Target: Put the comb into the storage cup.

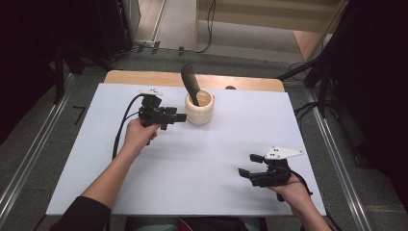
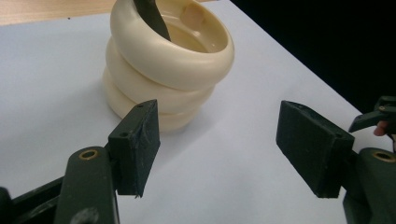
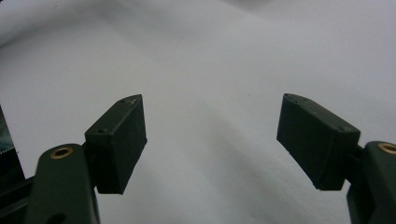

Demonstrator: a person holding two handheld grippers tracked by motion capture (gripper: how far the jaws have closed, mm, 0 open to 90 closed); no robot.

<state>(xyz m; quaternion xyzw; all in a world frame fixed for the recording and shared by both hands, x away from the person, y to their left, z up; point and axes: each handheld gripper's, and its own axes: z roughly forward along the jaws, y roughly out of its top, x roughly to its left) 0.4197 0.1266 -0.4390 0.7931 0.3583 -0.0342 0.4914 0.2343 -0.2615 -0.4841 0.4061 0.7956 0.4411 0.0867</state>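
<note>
A cream ribbed holder (image 1: 200, 108) stands upright at the back middle of the white table, with a dark utensil (image 1: 190, 83) leaning out of it. My left gripper (image 1: 179, 117) is just left of the holder, open, jaws pointing at it with nothing between them. In the left gripper view the holder (image 2: 163, 70) is close ahead of the left pad, apart from it, and the utensil (image 2: 152, 16) dips into its mouth. My right gripper (image 1: 249, 165) hovers open near the front right of the table; its view has bare white surface between the jaws (image 3: 212, 140).
The white tabletop (image 1: 226, 144) ends in a wooden strip (image 1: 144, 77) at the back. Black stands and cables sit on the floor around the table. The other gripper (image 2: 380, 116) peeks in at the right edge of the left gripper view.
</note>
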